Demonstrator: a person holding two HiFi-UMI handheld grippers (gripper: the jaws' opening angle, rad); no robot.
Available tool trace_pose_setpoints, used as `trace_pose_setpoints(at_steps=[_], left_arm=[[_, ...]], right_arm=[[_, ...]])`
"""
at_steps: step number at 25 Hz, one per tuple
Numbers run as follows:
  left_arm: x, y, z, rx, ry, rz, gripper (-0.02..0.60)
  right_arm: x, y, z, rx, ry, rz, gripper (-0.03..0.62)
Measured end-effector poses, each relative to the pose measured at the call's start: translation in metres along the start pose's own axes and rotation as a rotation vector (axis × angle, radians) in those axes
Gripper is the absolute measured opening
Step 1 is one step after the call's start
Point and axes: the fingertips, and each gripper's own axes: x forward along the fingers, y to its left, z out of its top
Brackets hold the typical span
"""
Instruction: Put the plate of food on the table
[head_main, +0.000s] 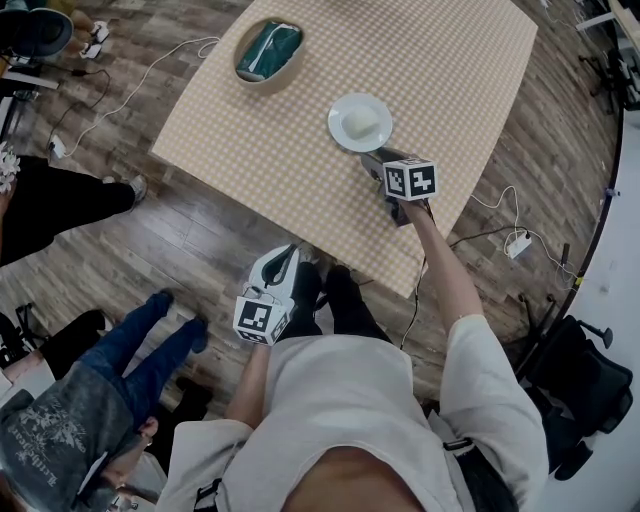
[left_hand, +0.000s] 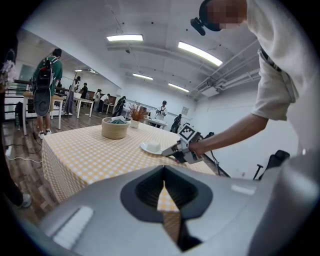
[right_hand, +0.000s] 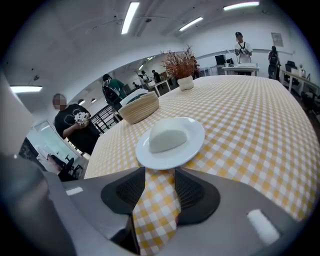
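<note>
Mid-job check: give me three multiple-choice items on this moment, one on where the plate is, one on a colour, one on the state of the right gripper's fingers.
1. Where is the plate?
A. On the checked tablecloth
B. Inside the basket
C. On the floor

2. What colour is the food on the plate?
A. Green
B. Brown
C. White

3. How do the fingers of the right gripper stand?
A. Clamped on the plate's rim
B. Apart, gripping nothing
C. Pressed together

Answers:
1. A: the head view shows the plate resting flat on the cloth.
2. C: it is a pale white lump in both views.
3. B: the right gripper view shows only cloth between the fingers, with the plate just ahead of their tips.
</note>
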Motion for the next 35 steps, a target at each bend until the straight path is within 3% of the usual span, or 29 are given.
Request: trace_pose_setpoints(at_steps=[5, 7, 14, 18, 27, 35], left_arm=[[0.0, -0.004, 0.001, 0.004, -0.001, -0.007, 0.009], [0.001, -0.008, 0.002, 0.01, -0.003, -0.011, 0.011], [0.005, -0.022, 0.007, 0.044, -0.001, -0.032, 0.009], [0.008, -0.037, 0.012, 0.071, -0.004, -0.051, 0.009], [0.007, -0.074, 0.044, 0.16, -0.044, -0.036, 0.011], [-0.002, -0.114, 0.056, 0.185, -0.076, -0.034, 0.009]], right_arm=[[-0.007, -0.002, -0.007, -0.017, -0.008, -0.011, 0.162], [-0.014, -0.007, -0.009, -0.024, -0.029, -0.051, 0.088], [-0.047, -0.012, -0.024, -0.073, -0.117, -0.151, 0.0], [-0.077, -0.005, -0.042, -0.061, -0.181, -0.167, 0.0], [-0.162, 0.043, -0.122, 0.001, -0.26, -0.077, -0.002], [-0.228, 0.095, -0.142, -0.027, -0.396, 0.004, 0.0]])
